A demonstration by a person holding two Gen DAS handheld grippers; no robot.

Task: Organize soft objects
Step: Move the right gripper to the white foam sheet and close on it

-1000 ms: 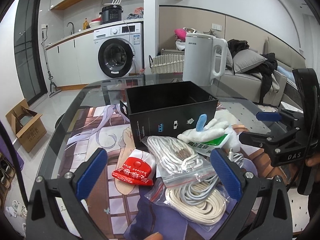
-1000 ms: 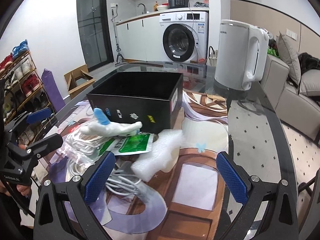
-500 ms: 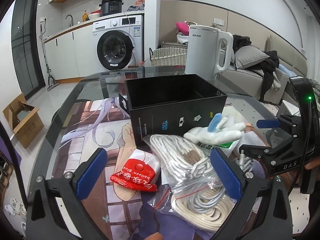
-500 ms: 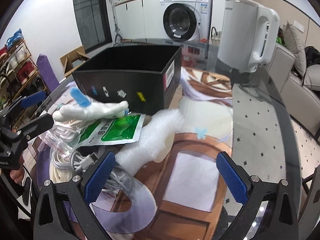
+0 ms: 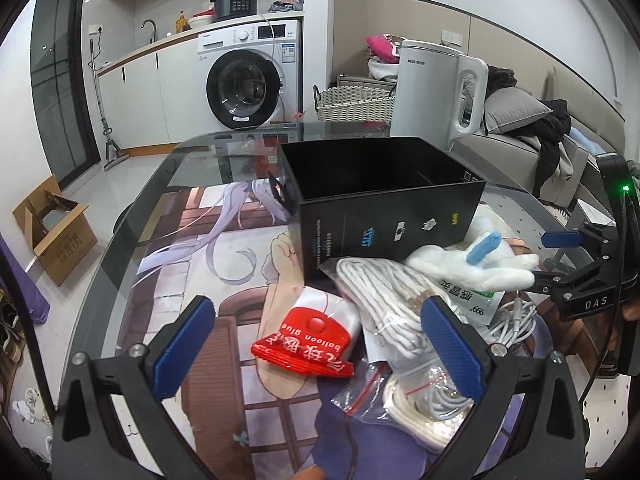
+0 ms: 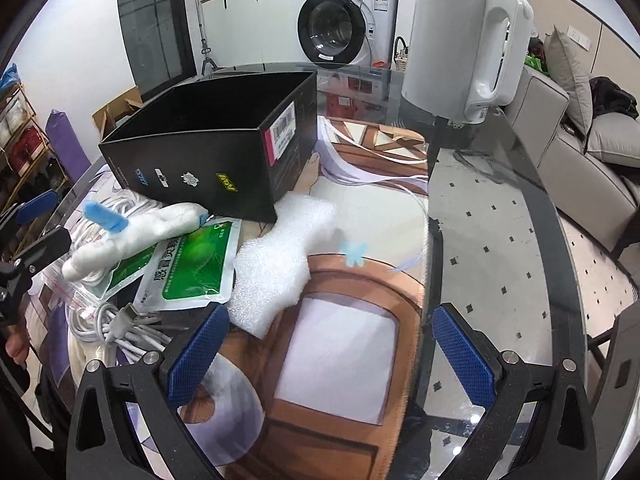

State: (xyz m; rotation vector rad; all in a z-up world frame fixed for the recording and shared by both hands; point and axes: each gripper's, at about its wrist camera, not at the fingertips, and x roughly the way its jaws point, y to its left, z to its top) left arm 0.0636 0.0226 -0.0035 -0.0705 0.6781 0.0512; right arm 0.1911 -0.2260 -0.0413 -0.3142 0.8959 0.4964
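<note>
An open black box (image 5: 384, 204) (image 6: 216, 152) stands mid-table. In front of it lie a white glove (image 5: 468, 270) (image 6: 136, 236) with a blue tab, a green packet (image 6: 192, 264), a zip bag of white rope (image 5: 384, 300), a red balloon-glue packet (image 5: 304, 344) and a piece of white foam (image 6: 284, 256). My left gripper (image 5: 318, 344) is open above the red packet and the rope bag. My right gripper (image 6: 330, 356) is open, its left pad close to the foam. Neither holds anything.
A white kettle (image 6: 460, 40) stands behind the box at the glass table's far edge (image 5: 168, 160). A white USB cable (image 6: 120, 324) lies coiled by the green packet. Each gripper shows at the side of the other's view. A sofa and a washing machine are beyond.
Both grippers have come closer to the pile and the black box. The right one has dropped lower toward the foam. Nothing was picked up.
</note>
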